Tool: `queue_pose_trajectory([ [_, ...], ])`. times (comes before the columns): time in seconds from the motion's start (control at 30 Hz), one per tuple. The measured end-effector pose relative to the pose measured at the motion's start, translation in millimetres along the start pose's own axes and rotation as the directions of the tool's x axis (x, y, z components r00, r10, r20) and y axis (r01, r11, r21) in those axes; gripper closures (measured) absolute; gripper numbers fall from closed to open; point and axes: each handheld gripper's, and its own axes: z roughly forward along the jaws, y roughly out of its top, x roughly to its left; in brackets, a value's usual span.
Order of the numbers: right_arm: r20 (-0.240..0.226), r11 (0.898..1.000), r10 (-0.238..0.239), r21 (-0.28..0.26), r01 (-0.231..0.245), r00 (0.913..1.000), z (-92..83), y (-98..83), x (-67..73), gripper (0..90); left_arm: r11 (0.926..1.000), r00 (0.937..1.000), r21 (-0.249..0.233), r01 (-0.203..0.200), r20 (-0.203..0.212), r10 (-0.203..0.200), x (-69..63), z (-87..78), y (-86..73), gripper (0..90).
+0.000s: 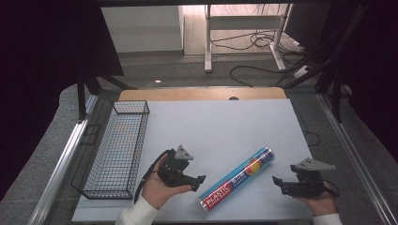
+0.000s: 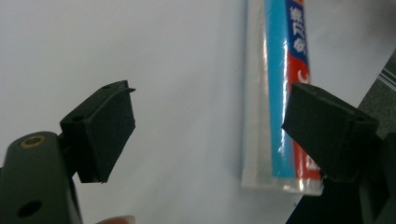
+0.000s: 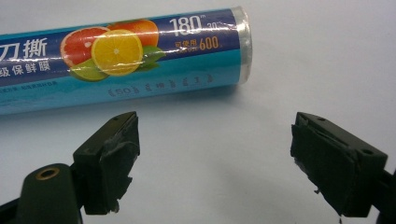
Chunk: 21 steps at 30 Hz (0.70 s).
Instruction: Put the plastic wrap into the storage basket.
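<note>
A white tabletop point(image 1: 220, 126) with a strip of wood along its far edge, and right in the near middle lies a long blue-and-red roll of plastic food wrap point(image 1: 237, 178), set on a slant: its red-labelled end close to the near edge, its other end pointing away to the right. In the right gripper view the roll point(image 3: 121, 58) shows citrus fruit printed on the blue sleeve and a clear rounded end cap.

The left tool point(image 1: 199, 182) sits in the person's left hand point(image 1: 157, 187), jaws wide apart, nothing between them, hovering just beside the roll's near end. In the left gripper view the left tool point(image 2: 208, 135) has the roll point(image 2: 275, 93) running up behind its right-hand jaw, and bare white surface in the gap.

The right tool point(image 1: 278, 182), held in the right hand point(image 1: 319, 201), is also spread open and empty, near the roll's far half but apart from it. In the right gripper view the right tool point(image 3: 215, 158) has the roll lying crosswise beyond the jaw tips.

On the left side stands a black wire basket point(image 1: 117, 150), long and narrow, hugging the left edge, well apart from the roll. Open white surface stretches across the far half.
</note>
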Motion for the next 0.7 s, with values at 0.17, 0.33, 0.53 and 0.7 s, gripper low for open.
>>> queue_pose_trajectory([
  [0.17,0.003,1.0,-0.001,0.001,0.001,1.0,0.6,-0.4,-0.8,16.3,0.9998,0.9995,0.009,-0.016,0.029,0.016,-11.9,13.8,20.5,16.4],
  [0.33,0.003,1.0,0.001,-0.002,-0.001,1.0,0.3,-0.7,-1.3,16.3,0.9984,0.9973,0.017,-0.053,0.052,0.052,-27.8,25.9,37.6,16.5],
  [0.53,0.006,1.0,0.002,-0.004,-0.002,1.0,-0.6,-0.7,-2.3,16.3,0.9982,0.9963,0.03,-0.052,0.069,0.05,-35.0,36.0,49.9,16.7],
  [0.7,0.005,1.0,0.007,-0.006,-0.007,1.0,-1.0,-0.6,-2.8,16.3,0.9976,0.9952,0.048,-0.05,0.087,0.046,-37.4,48.1,55.2,16.6],
])
